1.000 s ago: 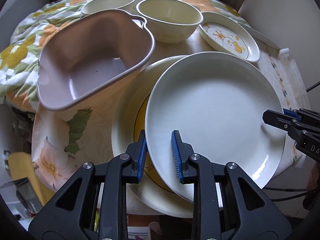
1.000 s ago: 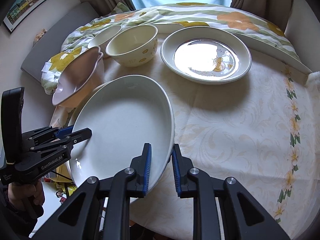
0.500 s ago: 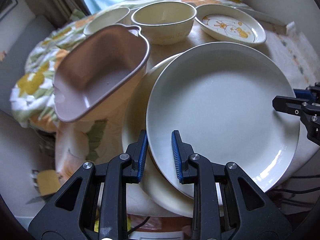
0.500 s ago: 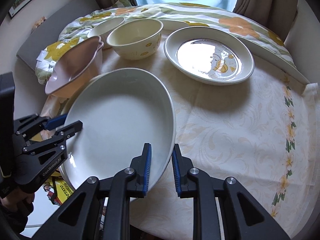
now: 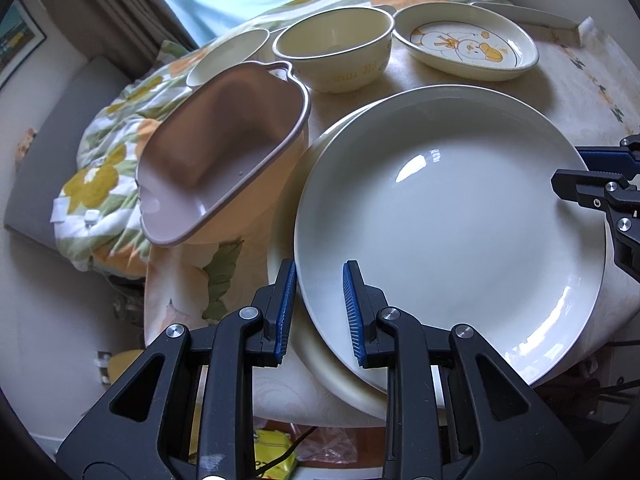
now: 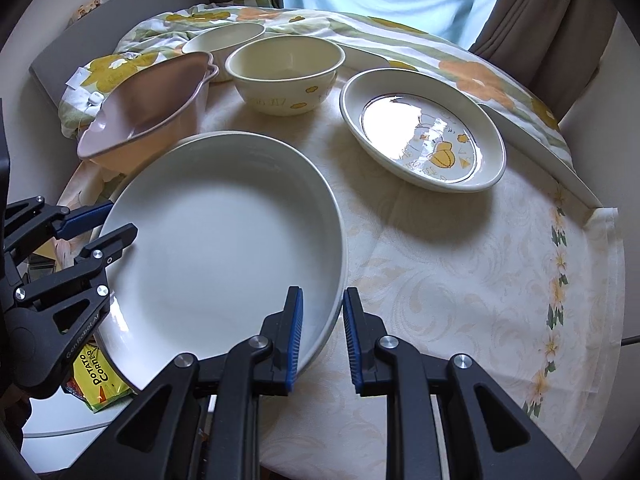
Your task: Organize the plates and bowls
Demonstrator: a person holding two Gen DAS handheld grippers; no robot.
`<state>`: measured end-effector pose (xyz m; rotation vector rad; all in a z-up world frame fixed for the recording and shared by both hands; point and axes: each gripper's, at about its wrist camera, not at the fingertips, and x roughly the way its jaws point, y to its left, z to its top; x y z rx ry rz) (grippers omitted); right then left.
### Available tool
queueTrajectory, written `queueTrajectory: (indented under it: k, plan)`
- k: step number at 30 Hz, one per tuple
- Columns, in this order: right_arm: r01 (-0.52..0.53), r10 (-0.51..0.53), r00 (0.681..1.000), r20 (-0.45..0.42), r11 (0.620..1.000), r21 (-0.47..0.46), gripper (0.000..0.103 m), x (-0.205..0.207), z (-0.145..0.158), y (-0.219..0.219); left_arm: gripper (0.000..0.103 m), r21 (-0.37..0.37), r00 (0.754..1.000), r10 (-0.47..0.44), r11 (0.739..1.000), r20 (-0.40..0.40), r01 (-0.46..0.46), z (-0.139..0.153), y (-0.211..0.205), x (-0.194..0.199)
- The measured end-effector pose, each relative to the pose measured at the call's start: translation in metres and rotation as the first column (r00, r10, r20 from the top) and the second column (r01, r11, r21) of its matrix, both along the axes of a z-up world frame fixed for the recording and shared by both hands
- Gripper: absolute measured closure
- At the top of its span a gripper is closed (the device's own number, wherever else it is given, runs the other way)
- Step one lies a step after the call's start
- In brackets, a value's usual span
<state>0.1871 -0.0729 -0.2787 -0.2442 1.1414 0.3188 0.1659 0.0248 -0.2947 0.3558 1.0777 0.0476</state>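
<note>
A large white plate (image 5: pixel 448 216) is held at two opposite rims. My left gripper (image 5: pixel 318 308) is shut on its near-left rim, and my right gripper (image 6: pixel 322 330) is shut on its right rim. The plate (image 6: pixel 220 248) hangs just over a cream plate (image 5: pixel 320 364) on the table. A pink heart-shaped bowl (image 5: pixel 216 148) sits to the left. A cream bowl (image 5: pixel 336 52), a smaller bowl (image 5: pixel 228 54) and a duck-print plate (image 5: pixel 464 46) stand further back. The right gripper also shows in the left wrist view (image 5: pixel 576 176).
The round table (image 6: pixel 460 280) has a pale floral cloth. A flowered blanket (image 6: pixel 400 40) lies at the back by the window. A yellow snack packet (image 6: pixel 96 384) lies below the table's near-left edge.
Both grippers have lifted and pulled back a little with the white plate. The plate now covers more of the cream plate beneath.
</note>
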Motion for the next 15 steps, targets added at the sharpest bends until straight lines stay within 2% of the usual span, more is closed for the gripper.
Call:
queueTrajectory:
  k: [4,15]
  plan:
    - [0.006,-0.006,1.000,0.001,1.000,-0.004,0.084,-0.0001,-0.0007,0.0022,0.082,0.027,1.000,0.003,1.000,0.010,-0.003,0.0011,0.0006,-0.0010]
    - [0.013,-0.013,1.000,0.000,1.000,0.002,0.084,-0.0014,-0.0008,0.0023,0.081,-0.020,1.000,0.022,1.000,0.008,-0.022,0.0038,0.0067,0.0015]
